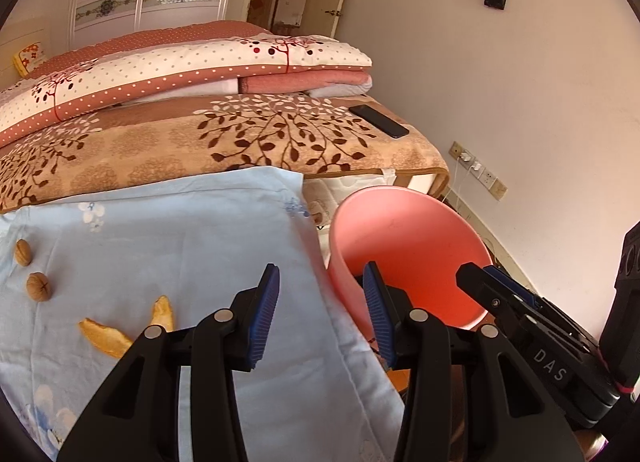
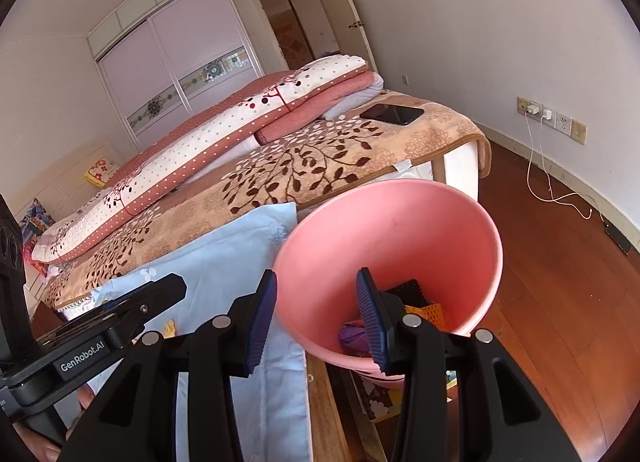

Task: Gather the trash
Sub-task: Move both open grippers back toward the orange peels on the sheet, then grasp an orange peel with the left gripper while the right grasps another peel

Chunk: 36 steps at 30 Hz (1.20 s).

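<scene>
Pink bin, left wrist view: a plastic bin [image 1: 404, 258] stands right of centre, beside the edge of the pale blue cloth [image 1: 192, 246].
Left gripper [image 1: 322, 318]: jaws spread wide with nothing between them, hanging over the cloth's right edge and the bin's near rim.
Right gripper [image 1: 496, 294]: only its dark nose shows at lower right, over the bin; from here I cannot tell how its jaws stand.
Trash on the cloth: two orange peel pieces [image 1: 108, 336] at lower left, two walnuts [image 1: 39, 286] above them near the left edge.
Handling, as a judgement: peel looks light, limp and curved, so a pinch across its narrow middle should hold; walnuts look hard, round and apt to roll, so close on the widest part.
Elsewhere: a phone [image 1: 380, 121] lies on the brown leaf blanket [image 1: 240, 142], upper right of centre.

Right wrist view, bin [image 2: 400, 230]: centre frame, tilted mouth toward the camera; purple, orange and black scraps already lie in its bottom.
Right gripper [image 2: 316, 314]: jaws apart and empty, one finger over the cloth [image 2: 224, 262], the other inside the bin's mouth.
Left gripper [image 2: 160, 290]: its nose enters at lower left; jaws unclear.
Peel: a yellow sliver [image 2: 171, 327] shows beneath it.
</scene>
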Available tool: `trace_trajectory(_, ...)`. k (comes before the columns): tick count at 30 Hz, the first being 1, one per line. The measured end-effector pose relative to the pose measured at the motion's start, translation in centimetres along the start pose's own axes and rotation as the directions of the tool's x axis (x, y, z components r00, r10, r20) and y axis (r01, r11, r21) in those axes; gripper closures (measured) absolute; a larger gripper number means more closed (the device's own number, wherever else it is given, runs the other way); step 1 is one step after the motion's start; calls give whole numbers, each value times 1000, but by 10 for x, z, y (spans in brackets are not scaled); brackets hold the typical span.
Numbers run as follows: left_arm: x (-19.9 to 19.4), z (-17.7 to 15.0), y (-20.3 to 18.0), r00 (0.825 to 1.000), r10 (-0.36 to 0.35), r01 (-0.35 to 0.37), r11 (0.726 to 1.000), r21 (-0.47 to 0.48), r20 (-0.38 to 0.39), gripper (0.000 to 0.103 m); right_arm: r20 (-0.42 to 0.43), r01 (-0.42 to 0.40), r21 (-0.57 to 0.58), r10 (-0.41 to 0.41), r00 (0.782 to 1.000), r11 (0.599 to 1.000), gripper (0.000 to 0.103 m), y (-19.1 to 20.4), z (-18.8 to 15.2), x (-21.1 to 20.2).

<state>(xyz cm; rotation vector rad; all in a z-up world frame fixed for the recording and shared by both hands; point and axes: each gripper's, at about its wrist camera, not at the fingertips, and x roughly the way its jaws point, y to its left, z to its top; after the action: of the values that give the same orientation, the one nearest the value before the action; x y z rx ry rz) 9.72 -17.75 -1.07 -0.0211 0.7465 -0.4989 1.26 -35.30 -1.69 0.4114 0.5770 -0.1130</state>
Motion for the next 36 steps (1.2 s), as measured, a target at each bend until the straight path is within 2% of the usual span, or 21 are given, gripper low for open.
trace_trajectory(6, -16, -10, 35, 998, 68, -68, 995, -77, -10, 59, -23, -42, -31, 41, 999, 999, 62, 22, -11, 2)
trace_trajectory(10, -27, -19, 68, 992, 121, -123, 979, -162, -22, 59, -40, -61, -57, 59, 997, 997, 62, 35, -19, 3)
trace_trajectory(15, -35, -33, 113, 979, 193, -202, 945, -257, -57, 59, -71, -81, -86, 75, 995, 993, 63, 46, -26, 10)
trace_trajectory(19, -34, -43, 148, 968, 229, -251, 905, -344, -103, 59, -85, -90, -106, 81, 993, 990, 63, 51, -30, 15)
trace_trajectory(24, -26, -47, 179, 960, 232, -278, 859, -429, -156, 59, -104, -97, -111, 86, 991, 989, 63, 53, -32, 23)
trace_trajectory(28, -11, -49, 189, 958, 198, -275, 834, -478, -206, 59, -117, -95, -109, 82, 990, 989, 63, 51, -33, 27)
trace_trajectory(36, 15, -48, 182, 950, 208, -297, 835, -463, -235, 59, -133, -89, -117, 73, 988, 989, 63, 51, -34, 33)
